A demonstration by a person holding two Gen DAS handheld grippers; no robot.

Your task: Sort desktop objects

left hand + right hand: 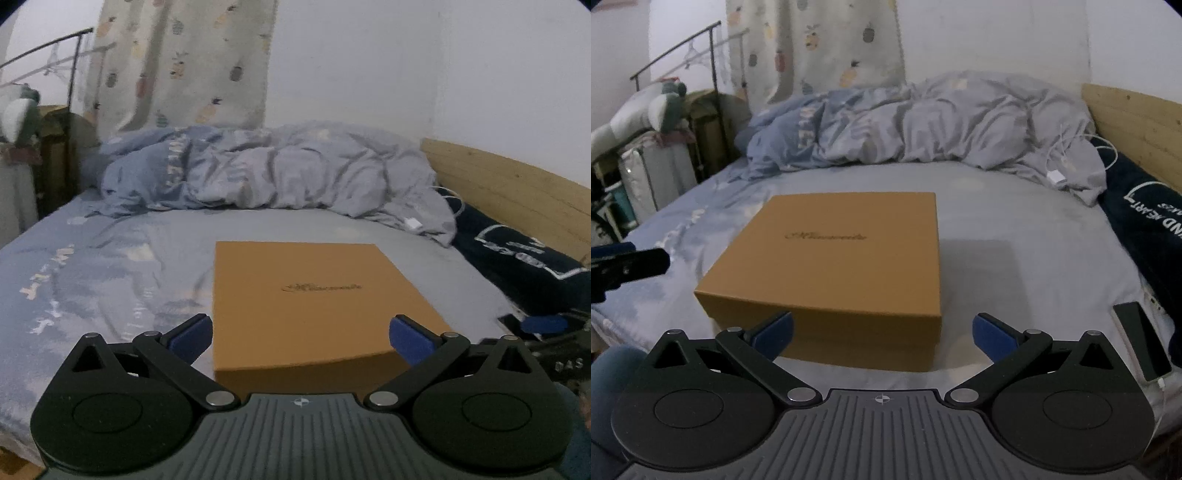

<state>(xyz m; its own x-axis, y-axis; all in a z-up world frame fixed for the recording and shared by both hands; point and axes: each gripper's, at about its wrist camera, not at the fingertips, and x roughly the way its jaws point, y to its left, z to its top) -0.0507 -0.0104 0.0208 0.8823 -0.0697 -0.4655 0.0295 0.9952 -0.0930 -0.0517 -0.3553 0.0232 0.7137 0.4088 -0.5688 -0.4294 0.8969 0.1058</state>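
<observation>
We see the lidded tan cardboard box (pixel 834 258) lying flat on the bed (pixel 1015 266), near its edge; left tongs (pixel 301 338) and right tongs (pixel 882 334) are spread wide, empty, presumably ready to lift the lid.

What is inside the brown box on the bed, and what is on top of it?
Nothing lies on the brown box; its lid is bare except for a printed logo. The lid is closed, so the inside is hidden. It rests on the bedsheet.

I'm looking into a home bedroom: a bed (pixel 1015 236) with rumpled duvet (pixel 923 122), pineapple-print curtain (pixel 820 44), wooden headboard (pixel 1134 122).
</observation>
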